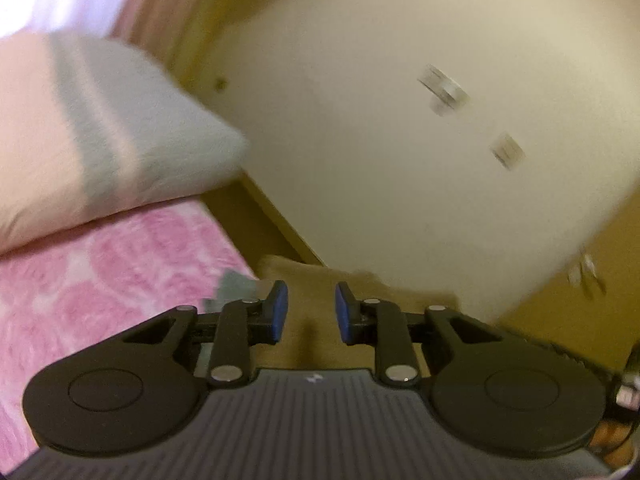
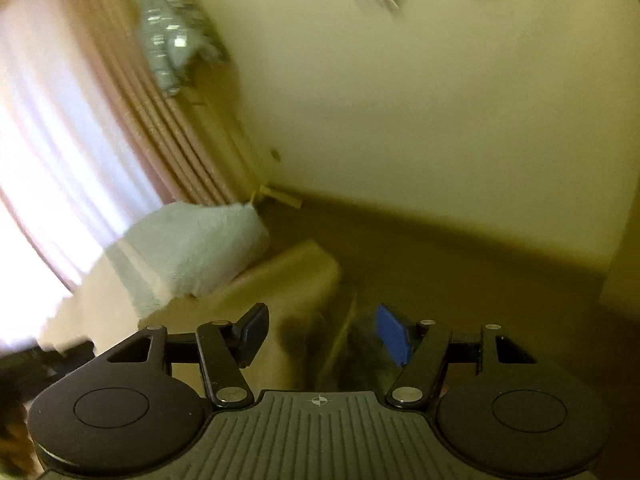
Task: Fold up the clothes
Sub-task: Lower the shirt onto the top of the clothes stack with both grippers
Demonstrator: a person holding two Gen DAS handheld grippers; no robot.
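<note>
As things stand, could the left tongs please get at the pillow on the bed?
Probably yes: the left tongs stand open and empty, and nothing lies between them and the pillow up to their left, though blur hides detail.

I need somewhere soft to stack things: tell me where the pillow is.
In the left wrist view the pillow fills the upper left, lying on the pink blanket beside the cream wall. In the right wrist view it sits left of centre, below the curtain.

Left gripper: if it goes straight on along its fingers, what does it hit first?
Probably the tan cloth lying just beyond the open left gripper, at the edge of the pink bedspread. Behind it stands the cream wall. Motion blur leaves depth uncertain.
</note>
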